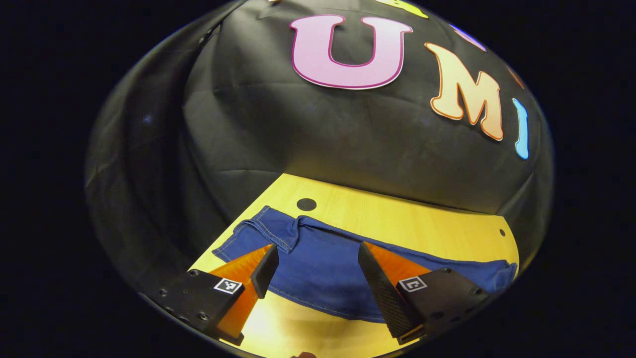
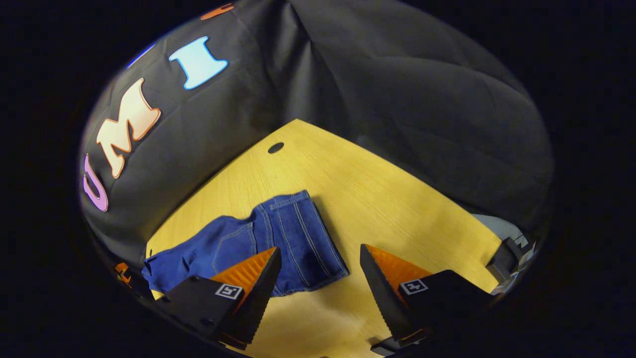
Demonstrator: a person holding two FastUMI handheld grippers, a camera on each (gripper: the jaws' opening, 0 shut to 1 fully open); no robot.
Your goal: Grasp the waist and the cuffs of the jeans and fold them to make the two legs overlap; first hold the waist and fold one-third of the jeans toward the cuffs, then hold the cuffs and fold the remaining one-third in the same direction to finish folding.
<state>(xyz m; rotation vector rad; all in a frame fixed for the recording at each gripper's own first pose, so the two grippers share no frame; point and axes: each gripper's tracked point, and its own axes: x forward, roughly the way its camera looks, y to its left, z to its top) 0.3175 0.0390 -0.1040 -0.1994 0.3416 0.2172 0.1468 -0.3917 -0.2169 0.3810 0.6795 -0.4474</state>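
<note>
Blue jeans (image 1: 323,258) lie flat across the yellow wooden table (image 1: 397,214), running left to right in the left gripper view. My left gripper (image 1: 318,276) hovers open just above the near edge of the cloth, nothing between its fingers. In the right gripper view the jeans (image 2: 278,238) lie down and to the left, one end with seams and stitching nearest me, on the table (image 2: 387,199). My right gripper (image 2: 320,278) stands open over that end's near corner, holding nothing.
A round dark hole (image 1: 306,204) marks the tabletop behind the jeans, and a similar hole (image 2: 276,147) sits near the far table corner. A grey and black object (image 2: 507,248) sits at the table's right edge. Black cloth walls close in behind the table.
</note>
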